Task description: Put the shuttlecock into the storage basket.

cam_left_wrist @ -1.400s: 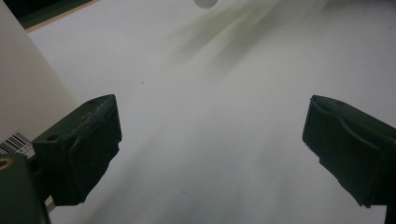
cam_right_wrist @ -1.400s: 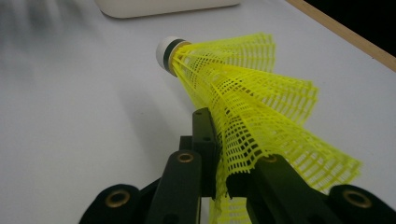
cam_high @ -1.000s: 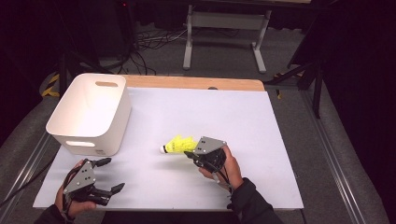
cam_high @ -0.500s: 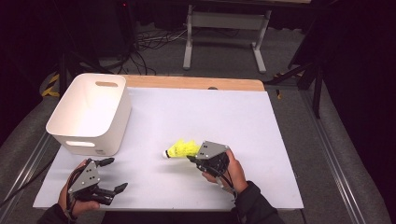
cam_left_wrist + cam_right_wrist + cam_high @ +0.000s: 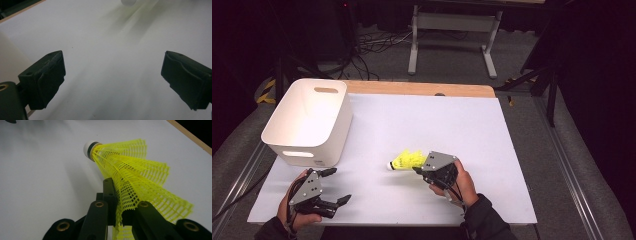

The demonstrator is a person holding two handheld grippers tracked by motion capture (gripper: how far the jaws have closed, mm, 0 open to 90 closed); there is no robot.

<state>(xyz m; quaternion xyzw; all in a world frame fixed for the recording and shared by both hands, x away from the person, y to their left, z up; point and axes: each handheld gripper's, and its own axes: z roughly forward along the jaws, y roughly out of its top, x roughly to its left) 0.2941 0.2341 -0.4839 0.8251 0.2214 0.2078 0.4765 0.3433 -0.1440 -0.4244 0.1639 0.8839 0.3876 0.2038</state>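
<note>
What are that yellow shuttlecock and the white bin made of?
The shuttlecock: its skirt looks like moulded plastic or nylon, a bright yellow open mesh crumpling where the right tongs pinch it; the white tip with a dark band could be foam or cork. The bin seems smooth matte plastic, with rounded corners and moulded handle slots.

High view sat above the person's side, looked fwd and down over the whole white table [image 5: 522, 150], far off. Left gripper view rode low near the table's near-left edge, faced along its own black jaws across the bare top, v. close to the surface. Right gripper view looked along its jaws, close-up on the yellow shuttlecock [image 5: 135, 172]. High and right views shared that shuttlecock [image 5: 408, 160]; all three shared the white tabletop.
</note>
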